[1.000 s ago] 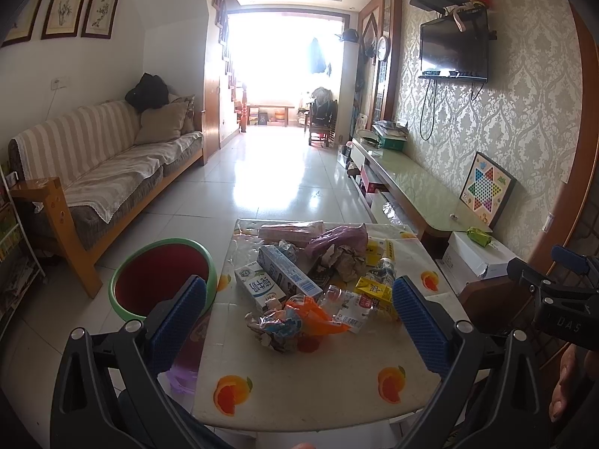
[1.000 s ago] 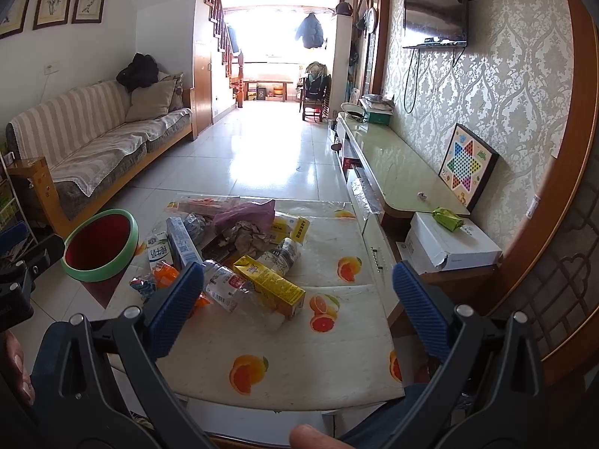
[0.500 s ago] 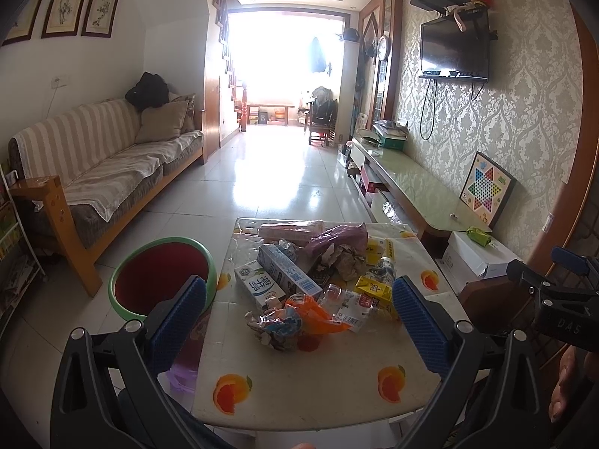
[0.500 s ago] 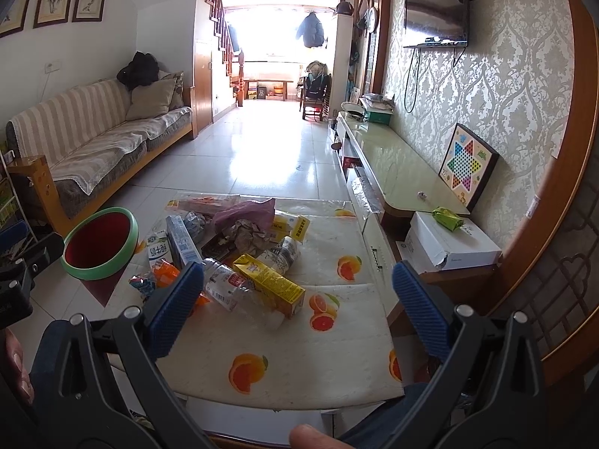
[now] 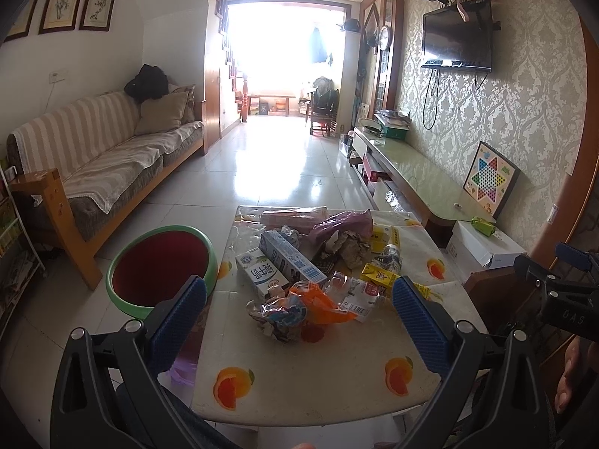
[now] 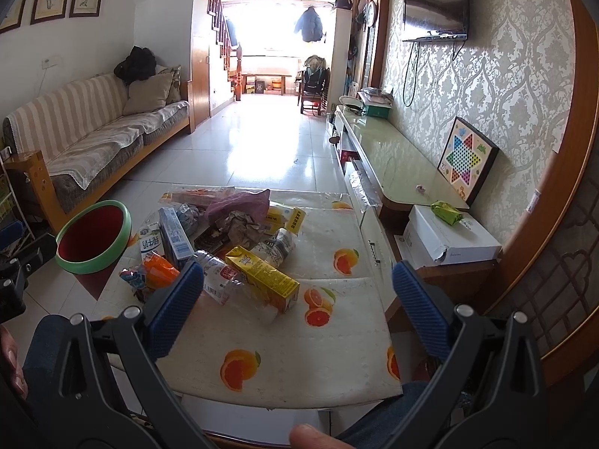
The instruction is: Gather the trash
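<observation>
The green-rimmed bin point(image 5: 161, 265) stands on the floor just left of the table point(image 5: 322, 370), at lower left of the frame, and only its red inside shows, while the trash point(image 5: 318, 262) lies heaped on the table's far half. Both the left gripper point(image 5: 297, 331) and right gripper point(image 6: 297, 312) hang over the near edge with jaws spread wide, grasping nothing. The right view alone shows a yellow carton point(image 6: 262, 277) lying whole on the table; the left view alone shows the crumpled wrapper point(image 5: 279, 312) clearly.
</observation>
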Tool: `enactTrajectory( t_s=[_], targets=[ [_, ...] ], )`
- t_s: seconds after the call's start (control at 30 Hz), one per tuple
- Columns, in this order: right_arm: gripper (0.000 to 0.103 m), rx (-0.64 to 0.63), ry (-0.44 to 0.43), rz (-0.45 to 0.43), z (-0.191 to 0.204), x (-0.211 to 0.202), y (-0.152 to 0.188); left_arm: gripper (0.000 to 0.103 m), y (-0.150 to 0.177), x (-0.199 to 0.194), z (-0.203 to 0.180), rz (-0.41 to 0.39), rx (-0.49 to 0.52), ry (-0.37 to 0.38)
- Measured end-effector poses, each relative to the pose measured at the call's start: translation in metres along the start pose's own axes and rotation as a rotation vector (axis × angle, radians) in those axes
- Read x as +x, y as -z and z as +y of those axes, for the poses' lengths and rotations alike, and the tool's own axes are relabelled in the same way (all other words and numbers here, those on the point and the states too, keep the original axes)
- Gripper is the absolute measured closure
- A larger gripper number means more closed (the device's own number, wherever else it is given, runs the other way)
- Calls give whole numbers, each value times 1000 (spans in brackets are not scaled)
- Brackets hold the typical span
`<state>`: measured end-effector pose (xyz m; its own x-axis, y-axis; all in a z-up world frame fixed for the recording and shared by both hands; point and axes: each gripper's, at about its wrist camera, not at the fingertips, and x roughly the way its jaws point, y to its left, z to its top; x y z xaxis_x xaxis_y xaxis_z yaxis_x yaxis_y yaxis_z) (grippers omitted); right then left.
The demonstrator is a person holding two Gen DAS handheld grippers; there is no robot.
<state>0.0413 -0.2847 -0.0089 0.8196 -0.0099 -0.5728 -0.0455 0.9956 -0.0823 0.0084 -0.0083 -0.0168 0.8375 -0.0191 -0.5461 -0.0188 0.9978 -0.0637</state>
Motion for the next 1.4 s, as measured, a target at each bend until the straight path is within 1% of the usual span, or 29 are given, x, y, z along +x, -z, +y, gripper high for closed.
enactTrajectory(
  t_s=[0.07,0.2,0.33,0.43,0.5,0.67,0.73,0.9,1.0,1.03,1.1,1.13,1.2,1.23,1.3,1.4],
  targets=[
    [3,4,5,10,-4,7,3,8,2,9,4,17,-4,2],
    [3,18,10,41,-13,27,11,8,7,38,5,70,21,-2],
    [3,31,22,79,-24,48,21,8,12,75,9,144,-5,14],
    [3,52,25,97,-32,61,29,8,17,105,8,189,7,14],
    [3,60,28,115,-37,69,36,8,20,125,2,223,34,16],
    [3,82,23,148,-44,82,53,8,24,162,-19,261,159,23],
    [3,93,15,163,-45,86,59,8,28,176,-23,288,187,31],
    [3,116,9,174,-53,90,67,9,39,202,-30,329,290,-15],
    [3,135,10,183,-57,94,70,16,43,214,-32,349,311,-24],
    [3,139,10,189,-59,96,71,23,44,217,-33,349,325,-35],
    [3,145,8,201,-60,100,74,24,46,223,-36,353,345,-39],
    [3,146,7,206,-60,101,75,27,47,225,-36,363,342,-31],
    [3,144,7,213,-60,103,77,36,49,227,-38,363,345,-26],
    [3,143,7,214,-59,103,77,44,49,226,-39,358,351,-23],
    [3,140,5,221,-58,105,79,45,50,225,-41,349,360,-26],
    [3,131,1,230,-55,108,81,51,50,220,-39,326,354,-27]
  ],
)
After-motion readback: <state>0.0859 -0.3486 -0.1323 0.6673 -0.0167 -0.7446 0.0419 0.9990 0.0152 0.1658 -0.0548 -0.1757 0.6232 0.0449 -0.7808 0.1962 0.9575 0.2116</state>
